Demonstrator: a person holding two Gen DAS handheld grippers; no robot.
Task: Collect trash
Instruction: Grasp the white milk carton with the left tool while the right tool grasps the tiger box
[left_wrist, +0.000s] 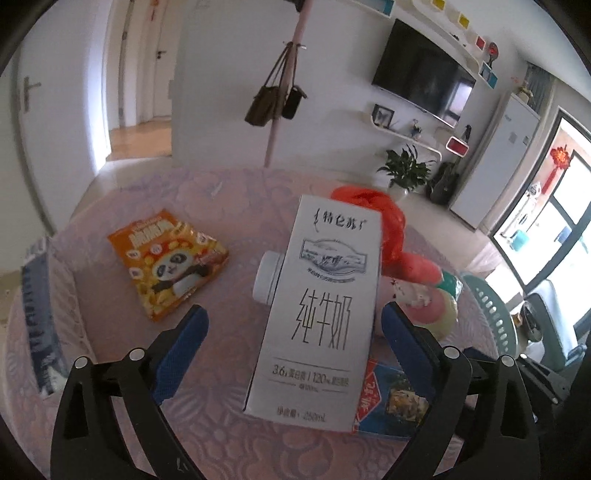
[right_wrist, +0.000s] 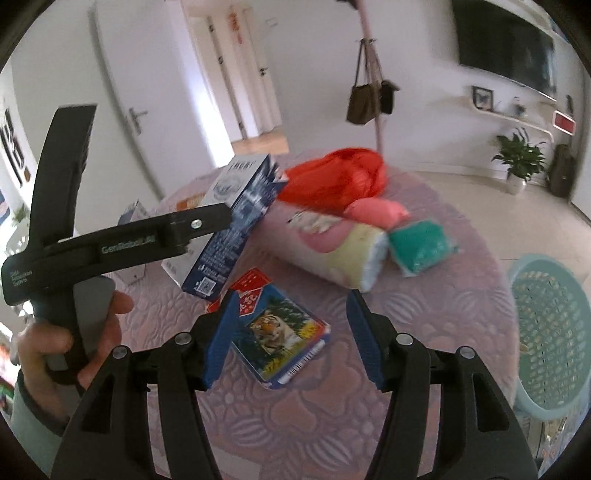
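Note:
A white milk carton (left_wrist: 317, 314) stands tilted between the blue pads of my left gripper (left_wrist: 293, 334), whose jaws are wide apart; the right pad (left_wrist: 400, 332) is at its edge, the left pad is clear of it. In the right wrist view the same carton (right_wrist: 236, 221) leans by the left gripper's finger (right_wrist: 184, 230). My right gripper (right_wrist: 288, 321) is open and empty above a tiger-print packet (right_wrist: 279, 332). An orange panda snack bag (left_wrist: 166, 266), a red plastic bag (right_wrist: 336, 177) and a pastel roll (right_wrist: 340, 247) lie on the table.
The round table has a pink patterned cloth (right_wrist: 424, 314). A teal perforated basket (right_wrist: 546, 332) stands off its right edge. A green packet (right_wrist: 421, 245) and a white bottle (left_wrist: 267, 277) lie on the table. A coat stand with bags (left_wrist: 277, 99) is behind.

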